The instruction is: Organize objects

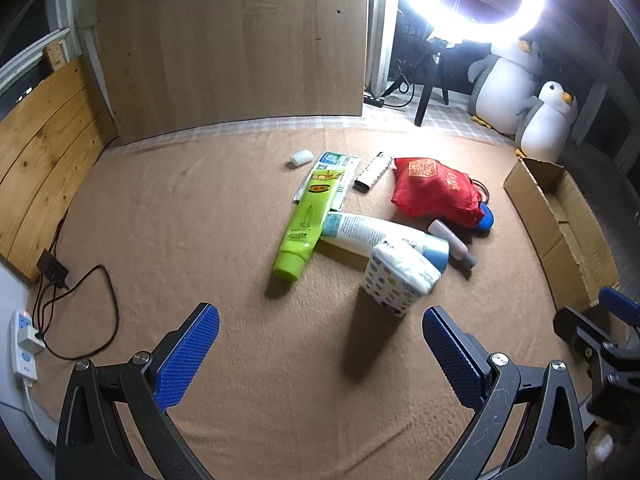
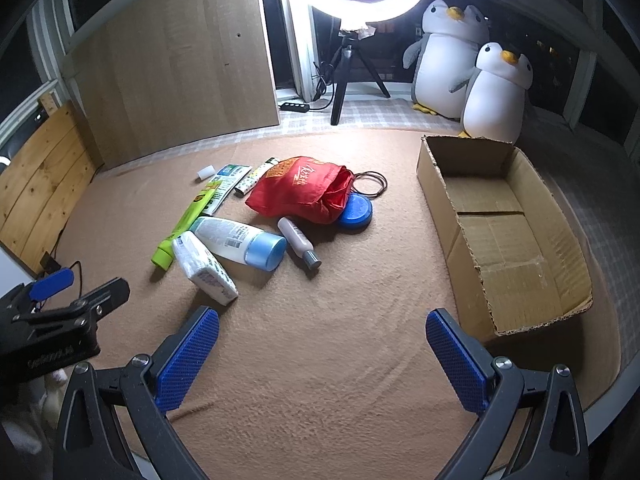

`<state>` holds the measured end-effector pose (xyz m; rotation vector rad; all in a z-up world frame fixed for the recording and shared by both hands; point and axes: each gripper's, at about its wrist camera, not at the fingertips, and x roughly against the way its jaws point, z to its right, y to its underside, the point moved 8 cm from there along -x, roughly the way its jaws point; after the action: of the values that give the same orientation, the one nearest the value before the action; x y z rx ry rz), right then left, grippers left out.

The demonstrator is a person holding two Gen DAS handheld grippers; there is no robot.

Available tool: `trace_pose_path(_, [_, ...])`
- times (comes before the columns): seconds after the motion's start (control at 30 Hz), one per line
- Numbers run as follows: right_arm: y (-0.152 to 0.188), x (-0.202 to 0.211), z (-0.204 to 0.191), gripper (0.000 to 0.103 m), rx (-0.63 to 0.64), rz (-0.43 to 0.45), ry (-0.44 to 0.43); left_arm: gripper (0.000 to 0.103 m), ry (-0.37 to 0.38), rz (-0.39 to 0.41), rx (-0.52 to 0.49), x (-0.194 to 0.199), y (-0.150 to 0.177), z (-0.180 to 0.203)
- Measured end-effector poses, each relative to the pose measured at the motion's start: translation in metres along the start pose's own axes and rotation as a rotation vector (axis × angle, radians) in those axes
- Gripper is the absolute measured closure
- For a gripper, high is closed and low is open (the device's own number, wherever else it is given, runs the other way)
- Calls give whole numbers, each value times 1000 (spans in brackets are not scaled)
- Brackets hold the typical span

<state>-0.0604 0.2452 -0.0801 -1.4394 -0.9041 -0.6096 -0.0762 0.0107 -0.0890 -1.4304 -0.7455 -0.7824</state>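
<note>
A pile of objects lies on the tan cloth: a green tube (image 1: 303,223) (image 2: 185,222), a white bottle with a blue cap (image 1: 380,236) (image 2: 239,241), a tissue pack (image 1: 398,276) (image 2: 204,267), a small pink bottle (image 1: 451,242) (image 2: 298,241), a red bag (image 1: 438,192) (image 2: 306,190), a blue lid (image 2: 356,209), a lighter (image 1: 373,171), a paper packet (image 1: 334,166) and a small white cap (image 1: 301,157). An open cardboard box (image 2: 508,236) (image 1: 560,220) stands to the right. My left gripper (image 1: 320,354) is open and empty, short of the pile. My right gripper (image 2: 322,354) is open and empty, between pile and box.
A ring light on a tripod (image 2: 348,60) and two plush penguins (image 2: 472,68) stand at the back. A wooden board (image 1: 236,44) leans behind the cloth. A power strip and cables (image 1: 28,340) lie at the left. A black hair tie (image 2: 370,184) lies by the bag.
</note>
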Motion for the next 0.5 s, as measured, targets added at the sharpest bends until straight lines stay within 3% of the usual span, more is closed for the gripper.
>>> trace_pose_path(0.5, [9,-3,20,1,-46,-22,21,3,20,-42,-40,-57,-48,24])
